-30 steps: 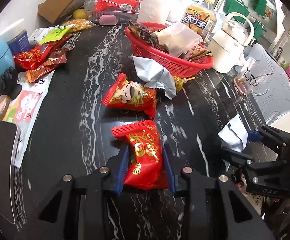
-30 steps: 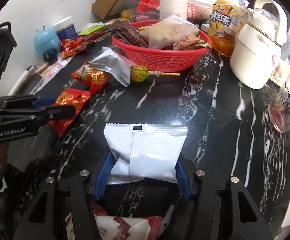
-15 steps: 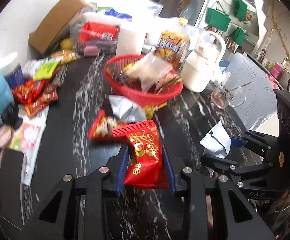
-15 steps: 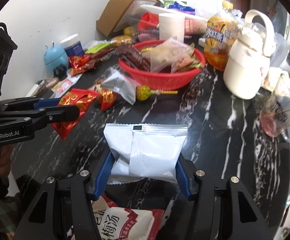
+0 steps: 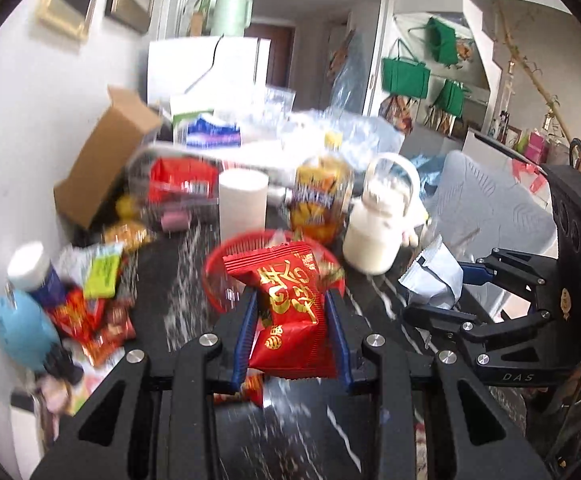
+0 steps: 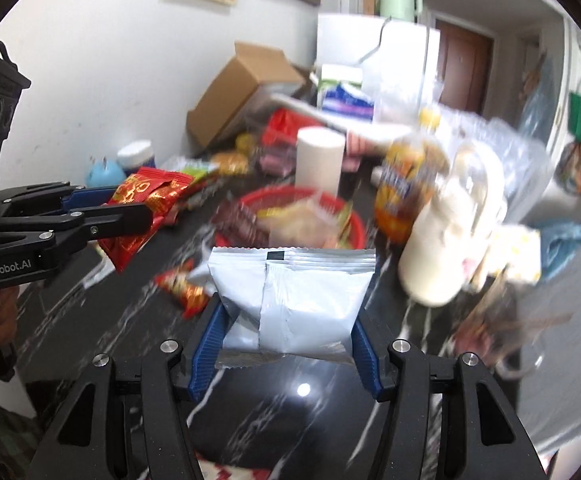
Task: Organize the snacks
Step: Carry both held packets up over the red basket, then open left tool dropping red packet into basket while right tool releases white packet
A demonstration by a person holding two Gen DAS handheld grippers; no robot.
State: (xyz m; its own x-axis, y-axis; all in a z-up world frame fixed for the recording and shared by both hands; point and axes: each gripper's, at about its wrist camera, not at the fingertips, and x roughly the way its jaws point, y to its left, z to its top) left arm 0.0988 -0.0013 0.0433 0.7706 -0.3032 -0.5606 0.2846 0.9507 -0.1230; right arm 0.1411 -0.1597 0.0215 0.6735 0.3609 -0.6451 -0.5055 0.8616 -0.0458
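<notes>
between the blue pads of our left gripper [image 5: 292, 320] sat a red snack packet [image 5: 290, 312], clamped at its lower half and held clear of the black marbled desk [image 5: 186, 304]. just beyond that gripper's tips stood the red basket [image 5: 214, 276], already holding a few wrappers. off to its right, our right gripper [image 6: 286, 332] squeezed a white snack pouch [image 6: 294, 300] by both sides, also lifted off the desk. ahead of this gripper lay the same basket [image 6: 354, 224], with a cream kettle [image 6: 446, 240] and an orange drink bottle [image 6: 406, 192] beyond and to the right. much of the background was blurred.
</notes>
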